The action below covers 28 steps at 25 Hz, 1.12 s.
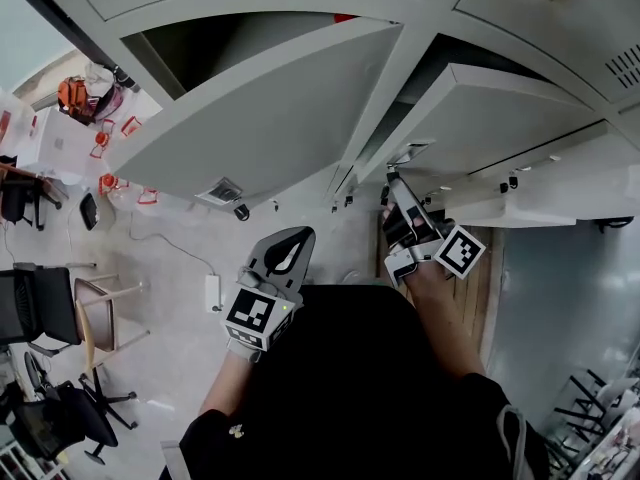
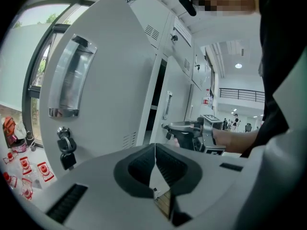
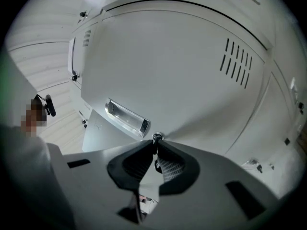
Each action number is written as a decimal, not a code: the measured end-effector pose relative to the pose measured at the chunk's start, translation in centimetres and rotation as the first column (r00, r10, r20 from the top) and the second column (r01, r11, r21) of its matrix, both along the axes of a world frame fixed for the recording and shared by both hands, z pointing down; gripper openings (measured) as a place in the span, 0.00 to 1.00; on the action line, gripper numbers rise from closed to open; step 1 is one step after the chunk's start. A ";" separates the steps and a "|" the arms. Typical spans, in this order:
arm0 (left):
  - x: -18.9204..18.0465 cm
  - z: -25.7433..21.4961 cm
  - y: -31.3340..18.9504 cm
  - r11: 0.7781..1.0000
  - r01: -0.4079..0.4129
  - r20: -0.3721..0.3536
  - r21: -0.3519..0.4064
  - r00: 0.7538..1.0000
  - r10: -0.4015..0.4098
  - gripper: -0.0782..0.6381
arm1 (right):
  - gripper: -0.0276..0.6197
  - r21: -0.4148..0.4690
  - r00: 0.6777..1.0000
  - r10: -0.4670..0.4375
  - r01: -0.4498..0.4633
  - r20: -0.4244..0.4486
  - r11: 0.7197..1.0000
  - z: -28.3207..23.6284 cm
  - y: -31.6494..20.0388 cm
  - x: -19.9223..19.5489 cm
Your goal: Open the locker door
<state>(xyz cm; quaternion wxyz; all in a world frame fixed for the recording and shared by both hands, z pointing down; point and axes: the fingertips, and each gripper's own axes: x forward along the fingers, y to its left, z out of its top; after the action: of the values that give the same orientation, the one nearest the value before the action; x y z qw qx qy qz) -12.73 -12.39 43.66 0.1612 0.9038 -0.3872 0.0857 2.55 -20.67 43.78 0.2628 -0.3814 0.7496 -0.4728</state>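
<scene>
nearest you are your two grippers. your left gripper (image 1: 298, 240) (image 2: 155, 145) sits low in front of your body, forearm bent, its jaws clenched together on nothing and pointing at the left locker door (image 1: 270, 118) without touching it. your right hand (image 1: 432, 280) reaches further forward and up, and your right gripper (image 1: 396, 183) (image 3: 156, 140) has its jaws pinched on the key (image 3: 156, 137) in the lock of the right locker door (image 1: 500, 118) (image 3: 168, 66).

there are two doors swung out from the locker bank, each showing a dark opening behind it. the right one carries one recessed metal handle (image 3: 127, 118) just above the gripped key and one set of vent slots (image 3: 237, 61). the left one has one handle (image 2: 72, 75) too, and one key with a dark fob (image 2: 64, 150) hanging below it.

far down on your left, two chairs (image 1: 40, 308) stand on the pale floor (image 1: 180, 268).
</scene>
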 end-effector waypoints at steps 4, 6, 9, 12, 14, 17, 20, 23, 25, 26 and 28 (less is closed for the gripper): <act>1.5 0.2 0.3 0.998 -0.069 0.002 -0.010 0.998 0.069 0.14 | 0.11 0.017 1.000 0.010 -0.010 -0.003 1.000 -0.2 1.7 0.6; 2.4 0.2 0.3 0.994 -0.104 0.001 -0.013 0.995 0.104 0.14 | 0.11 0.017 1.000 0.014 -0.014 0.009 1.000 -0.2 2.4 0.9; 3.9 0.2 0.5 0.987 -0.161 0.002 -0.012 0.987 0.161 0.14 | 0.11 0.005 0.999 0.025 -0.026 0.030 1.000 -0.1 3.6 1.5; 5.5 0.1 0.7 0.976 -0.220 0.000 -0.013 0.976 0.220 0.14 | 0.11 -0.003 0.998 0.038 -0.038 0.045 0.999 -0.1 5.0 2.2; 6.7 0.1 0.9 0.966 -0.259 -0.003 -0.014 0.966 0.259 0.14 | 0.11 -0.011 0.997 0.050 -0.050 0.062 0.999 -0.1 5.9 2.8; 8.5 0.3 1.4 0.946 -0.325 -0.004 -0.018 0.946 0.325 0.14 | 0.11 -0.018 0.993 0.071 -0.070 0.090 0.997 -0.1 7.3 3.9; 10.3 0.3 2.0 0.920 -0.392 -0.006 -0.018 0.920 0.391 0.14 | 0.11 -0.024 0.989 0.100 -0.098 0.111 0.995 -0.1 8.9 5.2; 12.1 0.2 2.7 0.893 -0.450 -0.008 -0.017 0.893 0.449 0.14 | 0.11 -0.028 0.983 0.133 -0.130 0.126 0.991 0.0 10.4 6.8; 13.4 0.3 3.3 0.872 -0.490 -0.009 -0.018 0.872 0.490 0.14 | 0.11 -0.032 0.977 0.159 -0.156 0.140 0.987 0.1 11.5 8.0; 14.0 0.3 3.6 0.861 -0.509 -0.009 -0.018 0.861 0.509 0.14 | 0.11 -0.033 0.974 0.170 -0.166 0.148 0.985 0.2 12.1 8.7; 15.2 0.5 4.3 0.840 -0.542 -0.008 -0.019 0.841 0.542 0.14 | 0.11 -0.037 0.969 0.188 -0.184 0.161 0.982 0.4 13.0 10.1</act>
<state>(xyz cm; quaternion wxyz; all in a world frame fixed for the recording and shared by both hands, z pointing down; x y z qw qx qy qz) 2.48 -8.11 44.13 0.1400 0.9747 -0.1152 0.1307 12.63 -7.63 44.14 0.3627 -0.4126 0.6812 -0.4839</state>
